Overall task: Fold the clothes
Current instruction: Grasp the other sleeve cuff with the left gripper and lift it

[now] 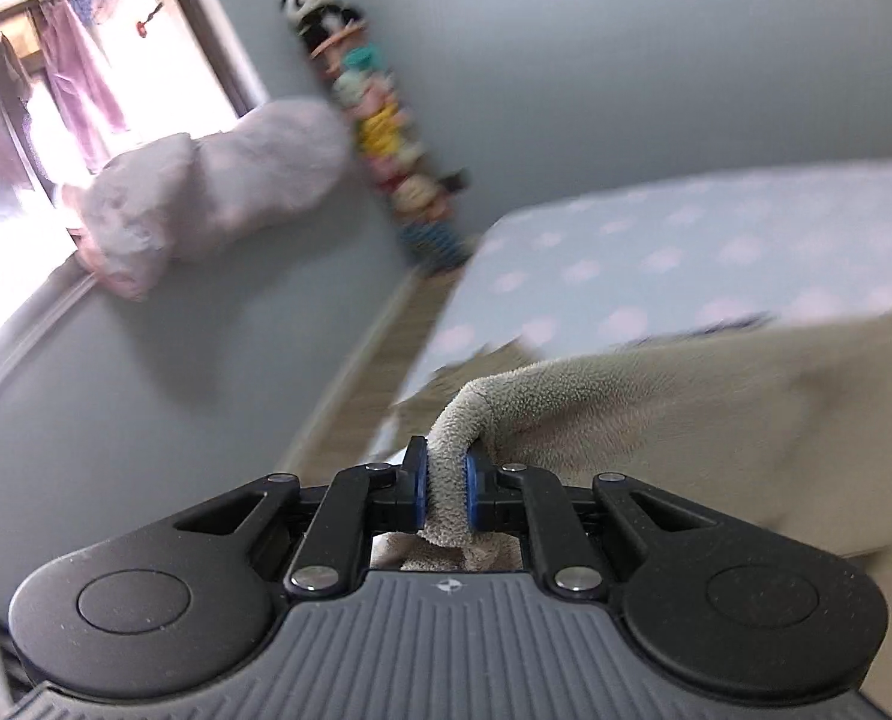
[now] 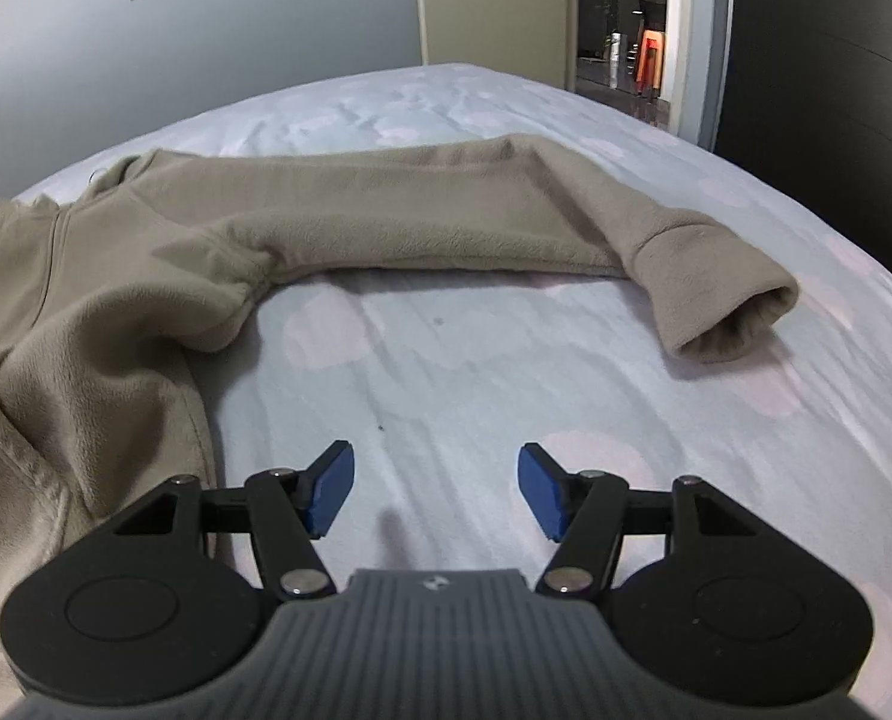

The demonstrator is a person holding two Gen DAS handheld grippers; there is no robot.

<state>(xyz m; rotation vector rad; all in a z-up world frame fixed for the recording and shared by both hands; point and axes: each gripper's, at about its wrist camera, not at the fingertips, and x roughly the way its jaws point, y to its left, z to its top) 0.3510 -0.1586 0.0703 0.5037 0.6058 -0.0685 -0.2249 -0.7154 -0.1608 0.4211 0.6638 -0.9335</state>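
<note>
I'm pinching a soft fleece edge of the beige sweater (image 2: 116,276) in my left gripper (image 1: 446,483), right gripper (image 2: 437,489) hanging wide open and empty over the bed (image 2: 505,372), limp light sleeve (image 2: 655,240) sprawling sideways, cuff looking grabbable.

Left wrist view sitting close behind its gripper (image 1: 446,489), tilting up toward a wall corner; right wrist view looking low across the bed (image 2: 475,372); both sharing the beige fleece (image 2: 116,300) and bedsheet
</note>
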